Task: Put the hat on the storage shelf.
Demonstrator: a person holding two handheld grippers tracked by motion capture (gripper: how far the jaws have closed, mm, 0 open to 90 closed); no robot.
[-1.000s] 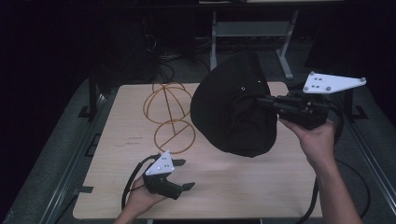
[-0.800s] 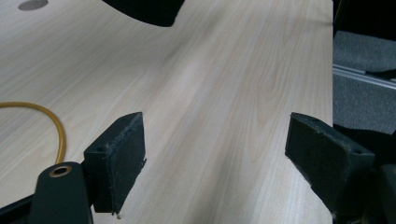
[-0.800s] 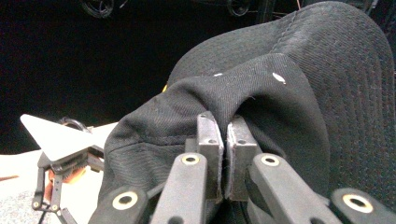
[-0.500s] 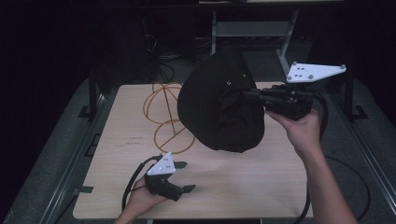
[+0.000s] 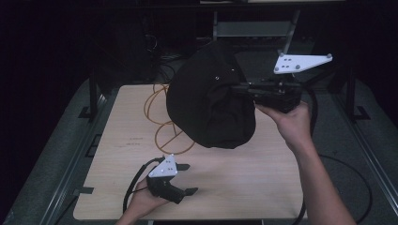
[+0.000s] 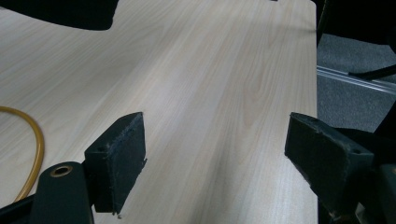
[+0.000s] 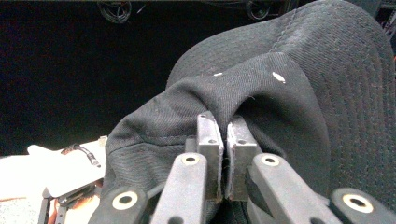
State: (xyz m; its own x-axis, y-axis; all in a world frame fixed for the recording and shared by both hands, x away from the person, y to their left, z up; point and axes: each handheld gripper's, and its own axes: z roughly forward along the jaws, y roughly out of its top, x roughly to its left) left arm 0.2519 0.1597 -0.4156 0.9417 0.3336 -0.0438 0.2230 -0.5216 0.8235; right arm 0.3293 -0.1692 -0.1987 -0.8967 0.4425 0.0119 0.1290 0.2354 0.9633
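Between our right gripper's (image 7: pixel 223 158) clamped jaws we pinch the black cap (image 5: pixel 211 101); our left gripper (image 5: pixel 185 179) gapes, holding nothing.

Dim room, black surroundings beyond the lit pale wooden surface (image 5: pixel 244 178). Light from overhead, soft shadow under the black cap (image 5: pixel 211 103). Slight grain and softness in the high view. Close fingers (image 6: pixel 119 158) blurred in the left gripper view; cap weave sharp in the right gripper view.
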